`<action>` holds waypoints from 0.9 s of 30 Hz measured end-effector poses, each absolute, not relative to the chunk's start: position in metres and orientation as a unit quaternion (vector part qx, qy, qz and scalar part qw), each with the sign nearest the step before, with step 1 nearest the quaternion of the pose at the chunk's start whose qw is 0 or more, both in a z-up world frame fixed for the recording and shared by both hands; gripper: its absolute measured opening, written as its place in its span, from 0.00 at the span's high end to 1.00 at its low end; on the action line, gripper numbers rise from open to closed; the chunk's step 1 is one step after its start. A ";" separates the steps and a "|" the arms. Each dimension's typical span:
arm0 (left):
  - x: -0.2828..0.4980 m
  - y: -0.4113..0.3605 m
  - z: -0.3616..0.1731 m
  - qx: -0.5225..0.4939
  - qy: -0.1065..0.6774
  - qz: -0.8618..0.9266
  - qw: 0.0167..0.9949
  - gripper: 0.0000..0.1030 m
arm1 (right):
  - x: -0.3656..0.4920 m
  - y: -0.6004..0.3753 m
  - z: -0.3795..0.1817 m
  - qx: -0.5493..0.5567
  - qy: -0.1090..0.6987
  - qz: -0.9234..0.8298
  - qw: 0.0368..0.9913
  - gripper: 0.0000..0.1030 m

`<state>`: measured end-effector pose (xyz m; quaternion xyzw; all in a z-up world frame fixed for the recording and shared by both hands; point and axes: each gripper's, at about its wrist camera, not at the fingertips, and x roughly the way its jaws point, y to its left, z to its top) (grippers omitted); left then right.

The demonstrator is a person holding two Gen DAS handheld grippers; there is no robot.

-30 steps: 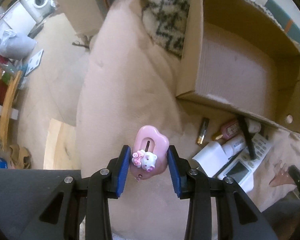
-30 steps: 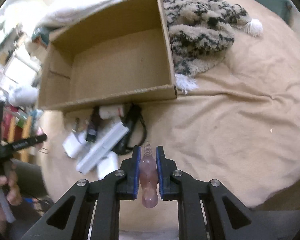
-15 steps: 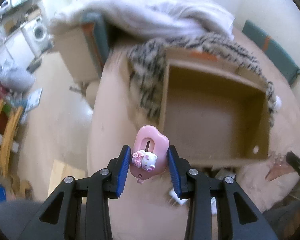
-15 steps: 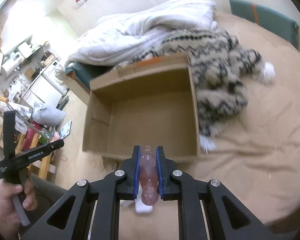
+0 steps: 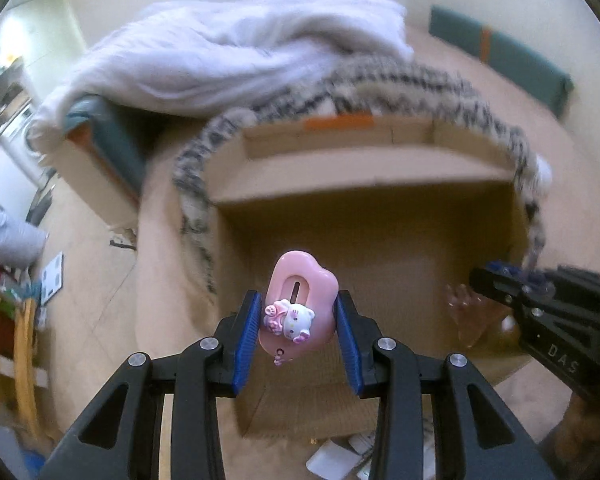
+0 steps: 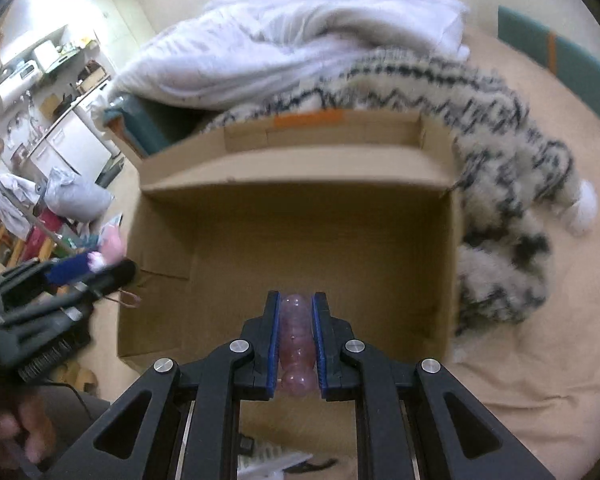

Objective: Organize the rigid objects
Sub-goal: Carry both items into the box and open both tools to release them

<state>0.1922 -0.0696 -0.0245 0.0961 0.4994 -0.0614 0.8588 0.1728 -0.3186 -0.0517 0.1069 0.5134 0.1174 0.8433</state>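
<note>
Both fingers [image 5: 247, 344] [image 6: 274, 344] (tight) on toys [image 5: 300, 312] [image 6: 297, 344]

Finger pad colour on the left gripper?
Blue pads on black fingers; clearest in the left wrist view.

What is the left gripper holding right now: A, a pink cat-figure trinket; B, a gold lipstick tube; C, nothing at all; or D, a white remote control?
A: the left gripper has its blue-padded fingers shut on a pink trinket with a small white cat figure on it, held over the open cardboard box.
</note>
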 end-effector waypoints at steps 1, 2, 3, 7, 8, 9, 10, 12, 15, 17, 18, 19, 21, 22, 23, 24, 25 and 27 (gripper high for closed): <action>0.194 -0.072 -0.033 0.100 0.503 -0.063 0.856 0.67 | 0.174 -0.319 -0.059 0.114 0.518 0.119 0.839 0.85; 0.196 -0.075 -0.043 0.104 0.506 -0.065 0.853 0.67 | 0.175 -0.319 -0.066 0.124 0.524 0.122 0.834 0.85; 0.197 -0.076 -0.050 0.106 0.509 -0.068 0.852 0.67 | 0.176 -0.320 -0.073 0.134 0.531 0.124 0.828 0.85; 0.201 -0.080 -0.071 0.069 0.527 -0.093 0.842 0.67 | 0.179 -0.317 -0.091 0.150 0.547 0.137 0.812 0.85; 0.202 -0.083 -0.073 0.066 0.529 -0.101 0.840 0.67 | 0.180 -0.317 -0.094 0.156 0.551 0.139 0.808 0.85; 0.202 -0.086 -0.074 0.071 0.527 -0.104 0.841 0.67 | 0.180 -0.316 -0.097 0.162 0.555 0.140 0.804 0.85; 0.202 -0.089 -0.075 0.078 0.525 -0.102 0.842 0.67 | 0.181 -0.316 -0.101 0.163 0.560 0.138 0.800 0.85; 0.203 -0.090 -0.082 0.094 0.528 -0.093 0.839 0.67 | 0.183 -0.314 -0.110 0.160 0.571 0.134 0.794 0.85; 0.205 -0.085 -0.097 0.112 0.543 -0.070 0.829 0.67 | 0.186 -0.309 -0.121 0.156 0.588 0.135 0.782 0.85; 0.207 -0.082 -0.105 0.111 0.555 -0.064 0.822 0.67 | 0.187 -0.305 -0.126 0.153 0.597 0.136 0.775 0.85; 0.207 -0.081 -0.108 0.111 0.558 -0.060 0.820 0.67 | 0.187 -0.303 -0.127 0.152 0.598 0.138 0.775 0.85; 0.207 -0.079 -0.109 0.112 0.558 -0.058 0.820 0.67 | 0.187 -0.301 -0.128 0.151 0.599 0.141 0.774 0.85; 0.207 -0.081 -0.112 0.123 0.554 -0.048 0.822 0.67 | 0.189 -0.298 -0.128 0.144 0.599 0.143 0.775 0.85; 0.207 -0.083 -0.113 0.130 0.550 -0.044 0.823 0.67 | 0.190 -0.296 -0.128 0.141 0.599 0.142 0.775 0.85; 0.206 -0.083 -0.112 0.135 0.547 -0.042 0.825 0.66 | 0.191 -0.296 -0.127 0.138 0.599 0.141 0.776 0.85; 0.206 -0.084 -0.113 0.137 0.546 -0.042 0.825 0.66 | 0.191 -0.296 -0.126 0.134 0.597 0.138 0.779 0.85; 0.205 -0.085 -0.114 0.138 0.546 -0.041 0.825 0.66 | 0.191 -0.296 -0.125 0.123 0.595 0.132 0.783 0.85; 0.203 -0.086 -0.115 0.142 0.545 -0.037 0.826 0.66 | 0.191 -0.296 -0.122 0.108 0.589 0.122 0.791 0.84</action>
